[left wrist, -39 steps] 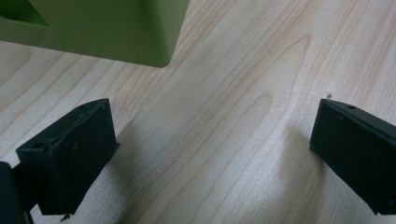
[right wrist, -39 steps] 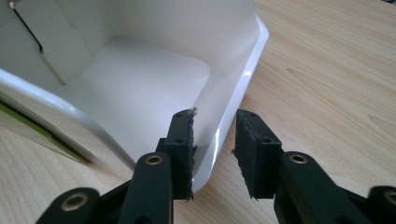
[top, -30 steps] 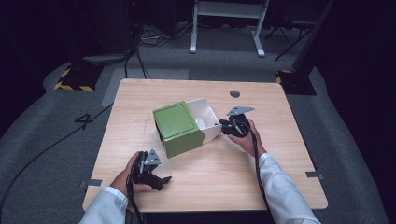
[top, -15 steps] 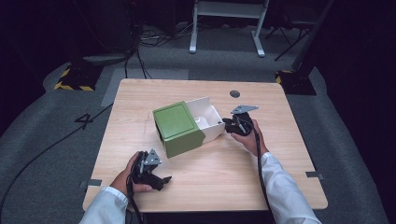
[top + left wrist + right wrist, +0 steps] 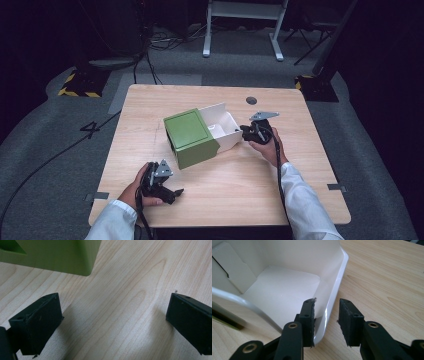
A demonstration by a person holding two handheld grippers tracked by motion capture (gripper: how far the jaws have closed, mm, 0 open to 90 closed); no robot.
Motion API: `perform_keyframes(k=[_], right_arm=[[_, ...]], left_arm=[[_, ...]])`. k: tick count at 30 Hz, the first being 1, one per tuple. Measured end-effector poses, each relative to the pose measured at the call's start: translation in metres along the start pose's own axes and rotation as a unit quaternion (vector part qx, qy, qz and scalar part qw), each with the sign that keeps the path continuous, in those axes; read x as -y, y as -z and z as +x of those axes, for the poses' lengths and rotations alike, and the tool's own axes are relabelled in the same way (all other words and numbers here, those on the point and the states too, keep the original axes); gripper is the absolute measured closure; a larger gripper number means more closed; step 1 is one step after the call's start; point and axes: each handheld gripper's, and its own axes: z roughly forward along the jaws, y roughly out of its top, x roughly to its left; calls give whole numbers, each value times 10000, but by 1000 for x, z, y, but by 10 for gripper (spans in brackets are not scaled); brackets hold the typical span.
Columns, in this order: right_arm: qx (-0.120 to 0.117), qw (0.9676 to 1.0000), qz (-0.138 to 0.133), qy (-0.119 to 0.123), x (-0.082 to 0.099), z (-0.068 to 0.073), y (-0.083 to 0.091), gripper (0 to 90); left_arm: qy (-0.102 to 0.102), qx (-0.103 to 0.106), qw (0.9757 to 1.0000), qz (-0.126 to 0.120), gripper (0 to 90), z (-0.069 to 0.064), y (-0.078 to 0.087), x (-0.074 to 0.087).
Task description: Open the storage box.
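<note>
A green box sleeve (image 5: 192, 135) lies mid-table with a white drawer (image 5: 225, 127) pulled partly out of its right side. My right gripper (image 5: 244, 131) is at the drawer's right end. In the right gripper view its jaws straddle the corner of the empty white drawer (image 5: 287, 285), one inside and one outside. The right gripper (image 5: 327, 315) has just been opening, and a small gap shows between the outer pad and the wall. My left gripper (image 5: 176, 194) rests near the front left, wide open on bare wood (image 5: 112, 315), short of the green sleeve (image 5: 57, 255).
The wooden table (image 5: 300, 165) has a dark round grommet (image 5: 251, 100) near its back edge. Cables trail from both grippers towards the person. A white metal stand (image 5: 245, 30) and floor cables lie beyond the table.
My right hand and the white drawer have shifted slightly to the right. The left hand has stayed where it was.
</note>
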Motion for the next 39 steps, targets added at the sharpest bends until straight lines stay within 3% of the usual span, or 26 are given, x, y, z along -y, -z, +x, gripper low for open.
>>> perform_keyframes(k=[10,17,20,21,23,24,30,39], right_arm=[[13,10000,-22,-52,1,-4,0,639],[43,10000,-19,-53,2,-6,4,523],[85,9999,-79,-32,1,-6,10,472],[151,9998,-110,-29,-1,-6,15,415],[172,9998,-124,-24,-1,-7,17,403],[309,9994,-139,-20,-2,-9,21,355],[380,9991,-170,-24,-2,-14,37,352],[394,9988,-202,195,1,-13,63,333]], left_arm=[[7,0,10000,-5,6,0,0,0],[0,0,10000,0,5,0,0,0],[8,2,10000,-5,6,0,0,0],[6,0,10000,-4,5,0,0,0],[1,-1,10000,-1,5,0,0,0],[7,0,10000,-5,5,0,0,0],[6,0,10000,-4,5,0,0,0],[0,-1,10000,1,6,0,0,0]])
